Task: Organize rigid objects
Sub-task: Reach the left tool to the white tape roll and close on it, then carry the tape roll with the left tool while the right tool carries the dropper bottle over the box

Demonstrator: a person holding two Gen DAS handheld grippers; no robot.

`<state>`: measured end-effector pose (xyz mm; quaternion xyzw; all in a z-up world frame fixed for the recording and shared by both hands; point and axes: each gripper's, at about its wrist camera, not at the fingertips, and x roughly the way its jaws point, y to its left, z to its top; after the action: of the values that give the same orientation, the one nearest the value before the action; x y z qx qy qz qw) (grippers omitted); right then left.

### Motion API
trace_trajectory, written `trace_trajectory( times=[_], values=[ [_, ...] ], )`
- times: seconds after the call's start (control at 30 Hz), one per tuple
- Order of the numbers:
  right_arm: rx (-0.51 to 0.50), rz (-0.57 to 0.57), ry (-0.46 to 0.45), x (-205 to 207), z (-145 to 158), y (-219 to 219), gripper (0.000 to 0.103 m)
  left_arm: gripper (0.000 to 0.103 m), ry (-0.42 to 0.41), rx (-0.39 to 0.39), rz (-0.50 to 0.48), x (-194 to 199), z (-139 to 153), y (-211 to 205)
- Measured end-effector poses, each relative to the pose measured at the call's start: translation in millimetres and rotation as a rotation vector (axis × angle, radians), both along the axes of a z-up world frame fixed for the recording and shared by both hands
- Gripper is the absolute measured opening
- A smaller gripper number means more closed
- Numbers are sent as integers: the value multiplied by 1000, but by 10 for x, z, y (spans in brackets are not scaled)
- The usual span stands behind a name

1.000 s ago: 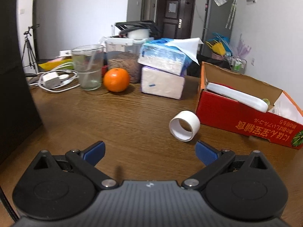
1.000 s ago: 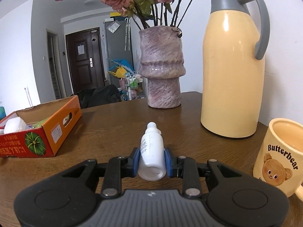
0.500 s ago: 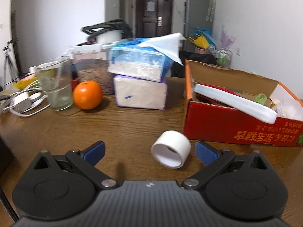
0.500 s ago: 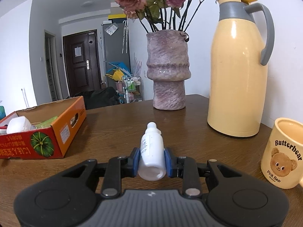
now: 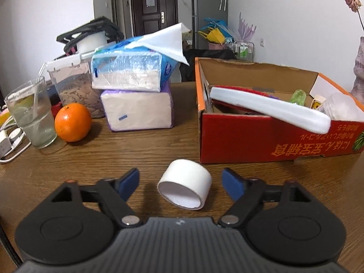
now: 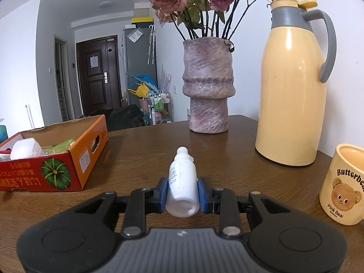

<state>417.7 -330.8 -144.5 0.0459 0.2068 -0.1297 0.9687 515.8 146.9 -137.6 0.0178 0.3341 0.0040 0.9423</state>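
Observation:
A white tape roll [image 5: 184, 184] lies on its side on the wooden table [image 5: 141, 157], between the blue pads of my left gripper [image 5: 180, 183]. Its jaws are closing, with gaps left on both sides of the roll. Behind it to the right stands a red and orange cardboard box [image 5: 268, 136] with a long white piece [image 5: 268, 107] and other items in it. In the right wrist view my right gripper [image 6: 181, 192] is shut on a small white bottle [image 6: 182, 182], held just above the table, cap pointing away. The same box [image 6: 52, 173] sits to its left.
Two stacked tissue packs [image 5: 136, 95], an orange [image 5: 72, 122], a glass of water [image 5: 30, 116] and a jar [image 5: 77, 86] stand at the back left. A flower vase [image 6: 208, 86], a yellow thermos jug [image 6: 293, 86] and a bear mug [image 6: 343, 184] stand on the right.
My left gripper has moved right and forward until the tape roll lies between its pads, and its jaws have narrowed. The right gripper has drifted slightly with the bottle held.

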Motion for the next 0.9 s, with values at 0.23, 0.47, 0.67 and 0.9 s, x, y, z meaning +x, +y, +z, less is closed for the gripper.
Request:
trace_trajectory(
  times=[0.23,0.47,0.67,0.9],
  values=[
    [-2,-1,-4,-5,5,9,27,49,11,4,4,1,-19,38],
    [3,6,-13,-24,12,41,27,49,-5,-12,45,-58,22,86],
    [3,27,-40,-65,49,121,27,49,-59,-43,98,-211,133,115],
    [13,62,-64,-118,96,242,27,49,-109,-44,131,-453,256,28]
  ],
)
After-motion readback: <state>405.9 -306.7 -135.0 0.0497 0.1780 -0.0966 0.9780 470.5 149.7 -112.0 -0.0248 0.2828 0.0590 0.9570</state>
